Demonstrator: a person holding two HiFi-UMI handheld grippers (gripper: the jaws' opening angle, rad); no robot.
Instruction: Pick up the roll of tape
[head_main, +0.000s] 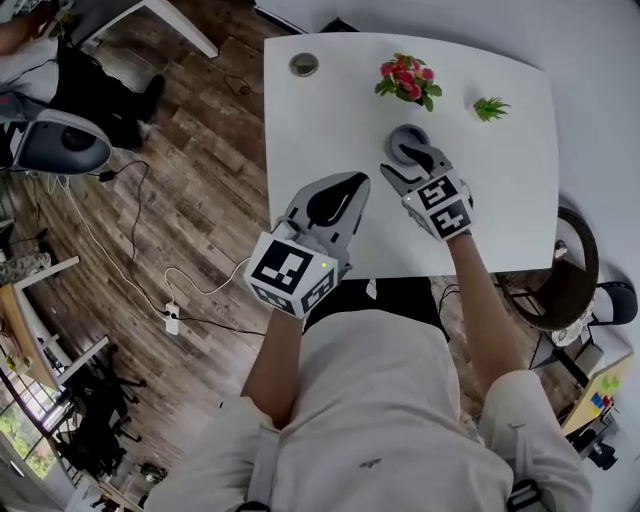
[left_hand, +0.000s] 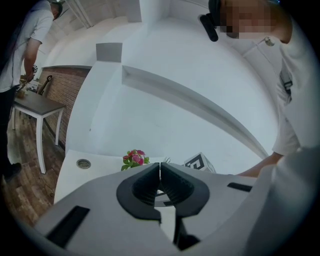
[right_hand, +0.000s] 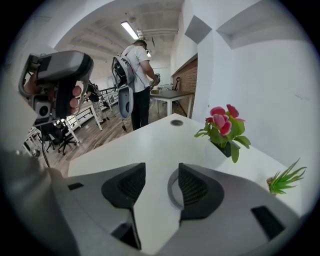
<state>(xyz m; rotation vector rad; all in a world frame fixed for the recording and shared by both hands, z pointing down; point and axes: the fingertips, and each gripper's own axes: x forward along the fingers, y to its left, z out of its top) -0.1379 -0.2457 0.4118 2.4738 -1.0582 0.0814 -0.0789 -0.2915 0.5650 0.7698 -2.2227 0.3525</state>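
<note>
A grey roll of tape (head_main: 399, 138) lies flat on the white table (head_main: 320, 130), just past the middle. My right gripper (head_main: 412, 160) hangs over its near side and is open. In the right gripper view a curved grey edge of the roll (right_hand: 171, 192) shows between the jaws, hugging the right finger (right_hand: 196, 190); the rest of the roll is hidden under that finger. My left gripper (head_main: 342, 190) hovers above the table's near part, left of the roll, shut with its pads (left_hand: 170, 182) pressed together on nothing.
A pot of pink flowers (head_main: 407, 78) and a small green plant (head_main: 490, 108) stand beyond the roll. A round cable grommet (head_main: 303, 64) sits at the far left corner. A person stands by a far desk (right_hand: 135, 75). Wooden floor lies left of the table.
</note>
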